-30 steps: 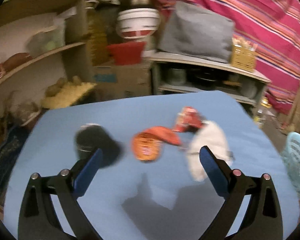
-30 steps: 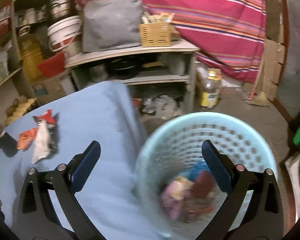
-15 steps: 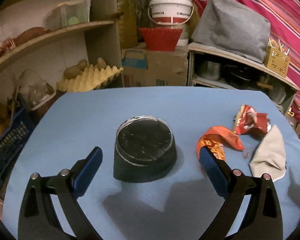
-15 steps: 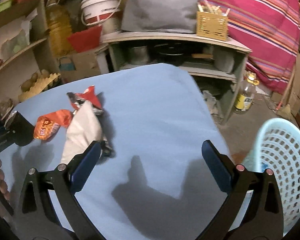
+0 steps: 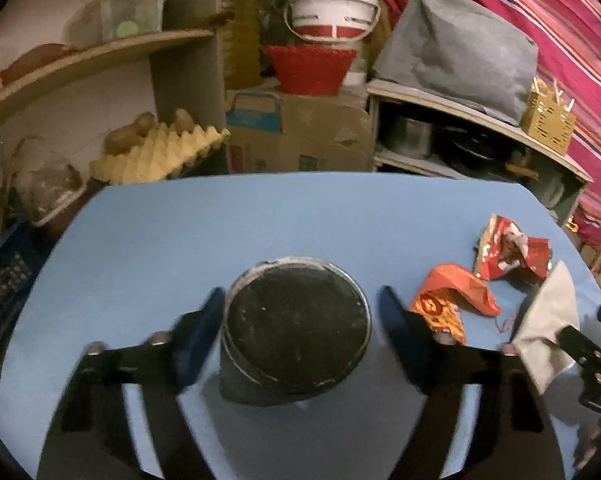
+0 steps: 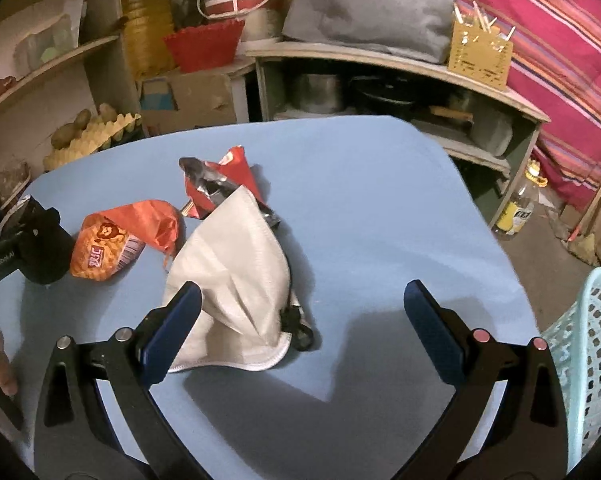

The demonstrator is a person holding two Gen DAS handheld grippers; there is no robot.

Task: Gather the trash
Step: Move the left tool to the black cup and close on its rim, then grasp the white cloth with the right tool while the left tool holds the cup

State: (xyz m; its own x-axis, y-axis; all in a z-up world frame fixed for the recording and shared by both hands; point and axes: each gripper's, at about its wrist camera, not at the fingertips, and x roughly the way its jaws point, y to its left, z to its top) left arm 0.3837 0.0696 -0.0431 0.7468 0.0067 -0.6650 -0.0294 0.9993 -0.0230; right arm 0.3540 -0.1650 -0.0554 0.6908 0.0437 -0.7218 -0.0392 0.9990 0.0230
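Observation:
A dark round can point(image 5: 296, 332) stands on the blue table point(image 5: 260, 220). My left gripper point(image 5: 300, 332) is open with its jaws on either side of the can, close to its walls. To the right lie an orange wrapper point(image 5: 448, 300), a red wrapper point(image 5: 508, 252) and a white mask point(image 5: 548, 320). In the right wrist view my right gripper point(image 6: 300, 320) is open and empty, just right of the white mask point(image 6: 236, 272); the orange wrapper point(image 6: 116, 240) and red wrapper point(image 6: 220, 180) lie beyond it. A light blue basket point(image 6: 588, 360) stands off the table's right edge.
Shelves with a white bucket point(image 5: 332, 8), a red bowl point(image 5: 310, 66), a cardboard box point(image 5: 300, 136) and an egg tray point(image 5: 156, 152) stand behind the table. A striped cloth point(image 6: 560, 40) hangs at right. A bottle point(image 6: 516, 208) stands on the floor.
My left gripper has moved forward over the can and its jaws have narrowed around it. My right gripper has swung left from the basket to beside the white mask.

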